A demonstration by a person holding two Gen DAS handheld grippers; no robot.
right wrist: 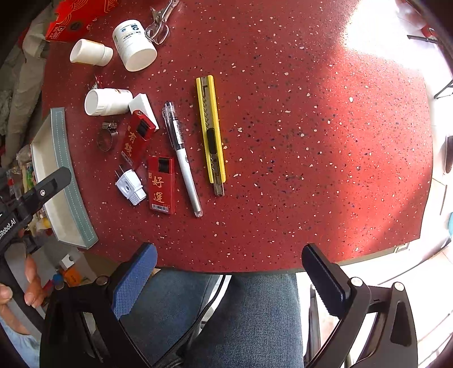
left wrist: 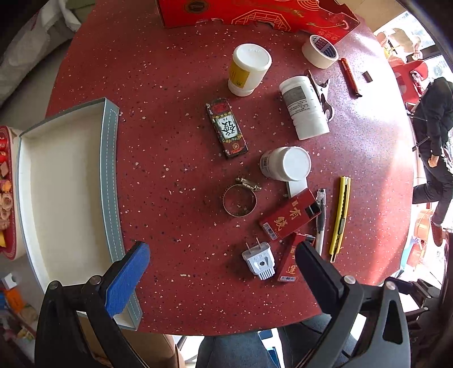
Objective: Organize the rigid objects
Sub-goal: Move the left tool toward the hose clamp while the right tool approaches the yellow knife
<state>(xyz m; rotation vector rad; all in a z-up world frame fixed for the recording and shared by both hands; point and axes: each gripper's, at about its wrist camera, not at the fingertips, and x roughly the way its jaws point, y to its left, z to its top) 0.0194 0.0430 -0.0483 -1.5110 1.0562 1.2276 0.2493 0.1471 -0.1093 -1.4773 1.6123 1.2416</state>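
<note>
Loose items lie on a red speckled table (left wrist: 175, 158). An empty white box with a grey rim (left wrist: 65, 198) sits at its left edge. My left gripper (left wrist: 223, 252) hangs open above the near part of the table, with a white plug (left wrist: 259, 260) and a red lighter box (left wrist: 290, 263) lying between its fingers below. A hose clamp (left wrist: 240, 198), another red lighter box (left wrist: 291, 215), a pen (left wrist: 320, 218), a yellow box cutter (left wrist: 341, 215) and white bottles (left wrist: 286, 164) lie beyond. My right gripper (right wrist: 229, 253) is open over the table's near edge, holding nothing; the box cutter (right wrist: 211, 133) and pen (right wrist: 182, 158) lie ahead of it.
A red carton (left wrist: 254, 11), a tape roll (left wrist: 320, 51), a red marker (left wrist: 351, 76) and pliers (left wrist: 322, 96) lie at the far side. A person's legs in jeans (right wrist: 240, 311) are under the near edge. Another person (left wrist: 436, 136) stands at the right.
</note>
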